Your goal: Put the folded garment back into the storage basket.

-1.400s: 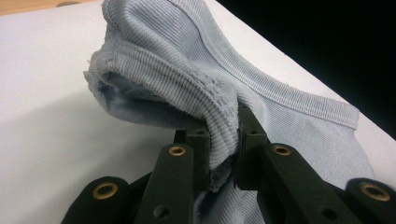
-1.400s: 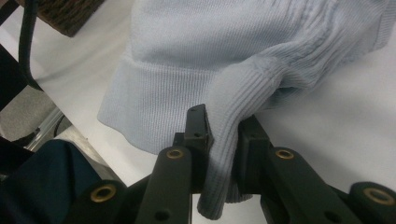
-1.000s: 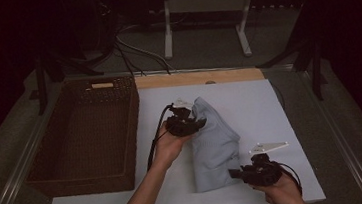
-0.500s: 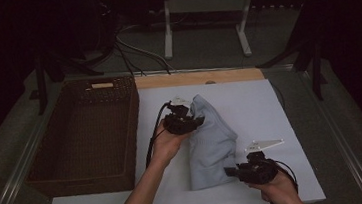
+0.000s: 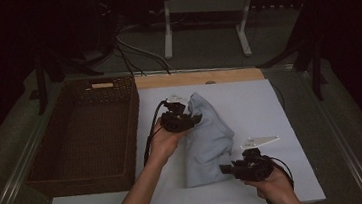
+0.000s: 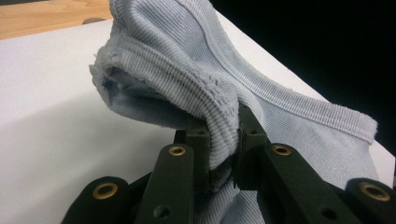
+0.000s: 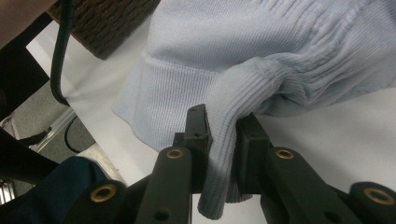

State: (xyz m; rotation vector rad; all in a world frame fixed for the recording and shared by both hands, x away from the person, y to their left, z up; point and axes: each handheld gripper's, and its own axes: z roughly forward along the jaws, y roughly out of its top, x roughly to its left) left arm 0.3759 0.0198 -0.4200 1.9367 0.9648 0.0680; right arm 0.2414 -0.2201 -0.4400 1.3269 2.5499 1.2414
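Observation:
A pale blue ribbed garment (image 5: 208,138) lies folded lengthwise on the white table top (image 5: 249,100). My left gripper (image 5: 194,118) is at its far left edge and is shut on a bunched fold of the ribbed cloth (image 6: 219,135). At the garment's near right corner my right gripper (image 5: 225,169) is shut on another fold of the fabric (image 7: 224,154), which hangs pinched between its jaws. A hand holds each gripper from below.
A dark wicker basket (image 5: 84,136) stands to the left of the white top, its inside bare. A wooden strip (image 5: 197,78) runs along the far edge of the table. White bare table lies to the right of the garment.

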